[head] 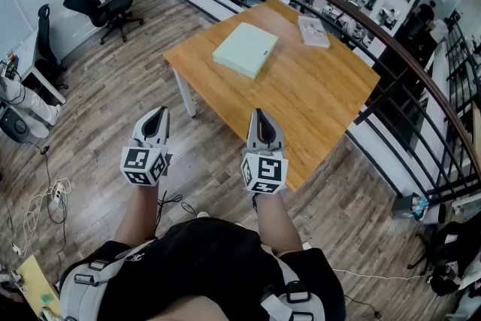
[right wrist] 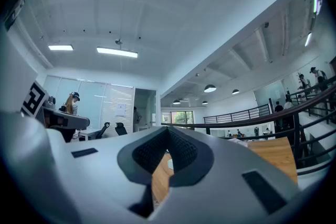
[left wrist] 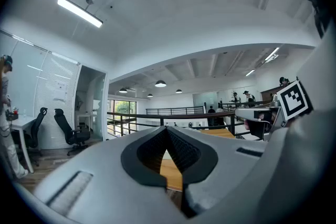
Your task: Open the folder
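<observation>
Black-shirted torso and two bare forearms fill the bottom of the head view, with the wooden floor beneath them. Above them, across the middle of the frame, stands the table, set cornerwise, with one corner toward the lower middle of the frame.

On the half of the table farther up the frame, left of its middle, lies the pale green folder. It is flat, closed and also set cornerwise, one corner pointing down the frame toward the person. It looks close to square from here, so I cannot tell its long axis or which edge is the spine. A thinner white booklet lies well apart to its upper right.

From both tools the folder lies straight up the frame, well apart. The right hand-held gripper is the nearer: its tip sits at the table's lower-left edge, almost directly below the folder. The left hand-held gripper hangs over the floor, off the table's left corner, so for it the folder lies up and to the right. Both have their jaws together, tips meeting, with nothing between them.

The coming move looks like a plain reach up the frame, and the right arm probably has the shorter path to the folder's near corner.
</observation>
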### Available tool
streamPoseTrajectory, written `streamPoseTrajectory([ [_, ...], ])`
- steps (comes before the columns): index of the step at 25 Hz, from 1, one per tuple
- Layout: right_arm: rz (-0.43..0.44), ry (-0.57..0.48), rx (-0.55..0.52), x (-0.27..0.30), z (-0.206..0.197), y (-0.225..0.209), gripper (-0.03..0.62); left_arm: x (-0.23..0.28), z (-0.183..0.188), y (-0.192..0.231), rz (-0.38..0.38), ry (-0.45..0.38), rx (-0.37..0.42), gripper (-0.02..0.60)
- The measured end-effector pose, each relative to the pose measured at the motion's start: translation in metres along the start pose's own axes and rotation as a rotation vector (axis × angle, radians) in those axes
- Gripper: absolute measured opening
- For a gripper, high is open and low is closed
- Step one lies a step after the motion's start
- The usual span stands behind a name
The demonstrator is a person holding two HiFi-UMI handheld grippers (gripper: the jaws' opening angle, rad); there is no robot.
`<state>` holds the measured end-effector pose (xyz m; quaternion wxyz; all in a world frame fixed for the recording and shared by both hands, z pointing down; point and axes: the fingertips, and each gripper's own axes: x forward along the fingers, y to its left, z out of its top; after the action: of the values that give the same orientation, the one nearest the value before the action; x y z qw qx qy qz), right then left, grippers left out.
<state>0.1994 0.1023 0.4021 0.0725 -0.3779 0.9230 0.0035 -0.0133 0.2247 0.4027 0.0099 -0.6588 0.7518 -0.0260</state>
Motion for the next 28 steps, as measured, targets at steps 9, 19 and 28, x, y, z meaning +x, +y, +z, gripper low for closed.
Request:
streamPoseTrajectory([
  [9, -0.001, 0.011, 0.012, 0.01, -0.004, 0.008, 0.006, 0.004, -0.007, 0.002, -0.033, 0.003, -0.006, -0.002],
  [19, -0.047, 0.008, -0.015, 0.021, -0.006, 0.038, 0.006, 0.006, -0.013, 0.035, -0.089, -0.016, -0.02, -0.002],
  [28, -0.09, 0.01, -0.036, 0.03, -0.005, 0.058, 0.006, 0.011, -0.007, 0.052, -0.152, -0.039, -0.033, -0.002],
])
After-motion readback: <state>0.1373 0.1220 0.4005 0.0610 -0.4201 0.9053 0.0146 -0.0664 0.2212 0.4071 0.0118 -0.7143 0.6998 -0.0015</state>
